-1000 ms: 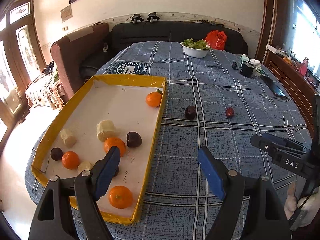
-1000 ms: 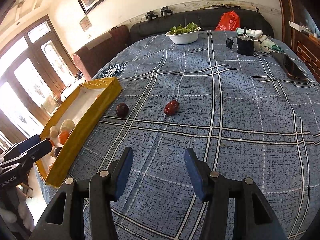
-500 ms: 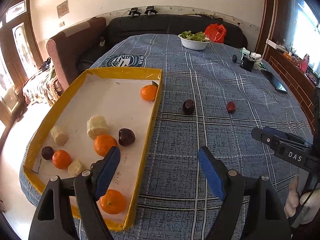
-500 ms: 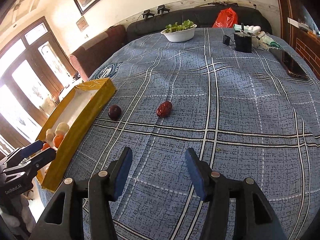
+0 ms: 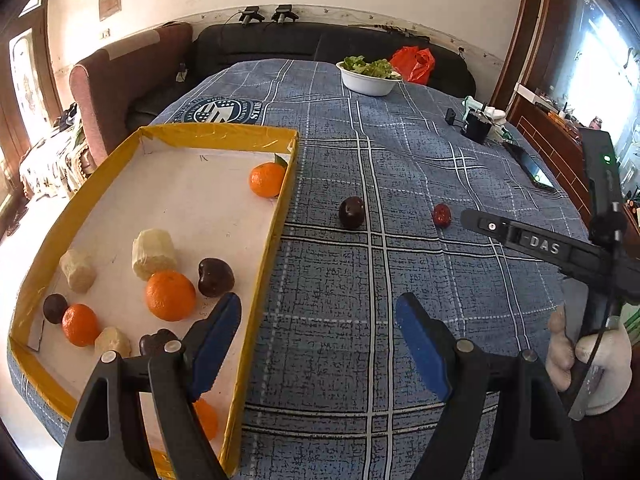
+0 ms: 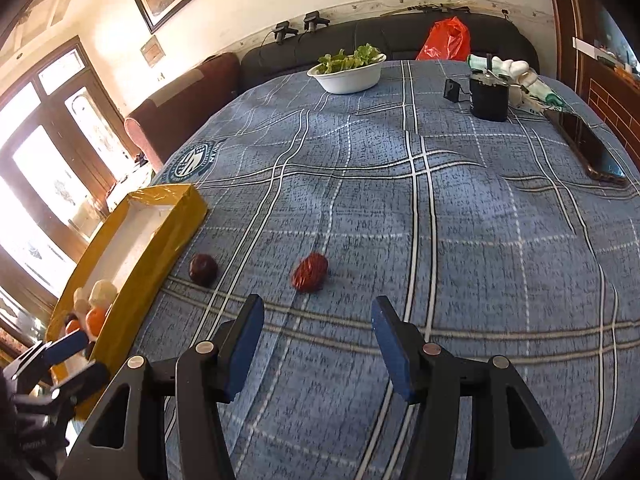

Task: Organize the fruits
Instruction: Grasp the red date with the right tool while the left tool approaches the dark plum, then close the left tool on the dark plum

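Note:
A yellow-rimmed tray (image 5: pixel 284 196) with a white floor holds several oranges, pale chunks and dark fruits. On the blue plaid cloth beside it lie a dark round fruit (image 5: pixel 351 212) (image 6: pixel 203 269) and a small red wrinkled fruit (image 5: pixel 441 215) (image 6: pixel 309 271). My left gripper (image 5: pixel 318 330) is open and empty, its left finger hanging over the tray's near right edge. My right gripper (image 6: pixel 316 330) is open and empty, just short of the red fruit, which sits ahead of the gap between its fingers. In the left wrist view the right gripper's arm shows at the right, held by a gloved hand (image 5: pixel 588 360).
At the far end stand a white bowl of greens (image 6: pixel 346 72), a red bag (image 6: pixel 446 42), a black cup (image 6: pixel 489 96) and a small black box (image 6: pixel 452 90). A phone (image 6: pixel 588 148) lies near the right edge. A sofa and an armchair stand behind.
The right gripper has moved forward over the cloth, so the red fruit and the dark fruit now lie closer to its fingertips. The left gripper has sunk a little toward the tray's edge.

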`<action>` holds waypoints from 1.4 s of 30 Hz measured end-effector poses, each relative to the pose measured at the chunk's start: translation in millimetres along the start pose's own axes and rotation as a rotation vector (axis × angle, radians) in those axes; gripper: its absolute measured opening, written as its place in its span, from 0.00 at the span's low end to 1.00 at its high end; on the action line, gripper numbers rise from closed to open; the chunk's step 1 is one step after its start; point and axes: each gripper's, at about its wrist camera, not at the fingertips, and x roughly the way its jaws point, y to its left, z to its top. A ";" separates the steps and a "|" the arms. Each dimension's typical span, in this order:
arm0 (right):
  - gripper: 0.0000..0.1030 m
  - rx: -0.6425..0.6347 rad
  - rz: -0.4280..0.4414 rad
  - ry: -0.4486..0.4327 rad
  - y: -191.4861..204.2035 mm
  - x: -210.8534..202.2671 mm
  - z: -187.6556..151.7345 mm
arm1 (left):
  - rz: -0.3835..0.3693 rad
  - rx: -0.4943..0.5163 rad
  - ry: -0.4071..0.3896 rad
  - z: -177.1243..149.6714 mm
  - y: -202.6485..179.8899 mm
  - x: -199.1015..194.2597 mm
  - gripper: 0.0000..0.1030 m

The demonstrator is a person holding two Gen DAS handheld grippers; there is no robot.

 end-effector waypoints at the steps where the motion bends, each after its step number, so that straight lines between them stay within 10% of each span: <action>1: 0.59 0.002 -0.002 0.006 0.4 5.3 3.6 | -0.004 0.003 -0.010 1.2 -0.9 -1.3 0.77; 15: 0.58 -0.042 -0.053 0.026 14.4 48.3 18.4 | -0.029 0.015 -0.011 19.9 -9.2 17.5 0.77; 21: 0.25 -0.096 -0.095 0.025 18.4 49.0 16.5 | -0.090 0.052 0.004 30.3 -23.0 33.6 0.77; 42: 0.23 -0.014 -0.022 0.018 -3.8 36.5 20.8 | 0.025 0.213 0.131 67.2 -50.8 121.2 0.35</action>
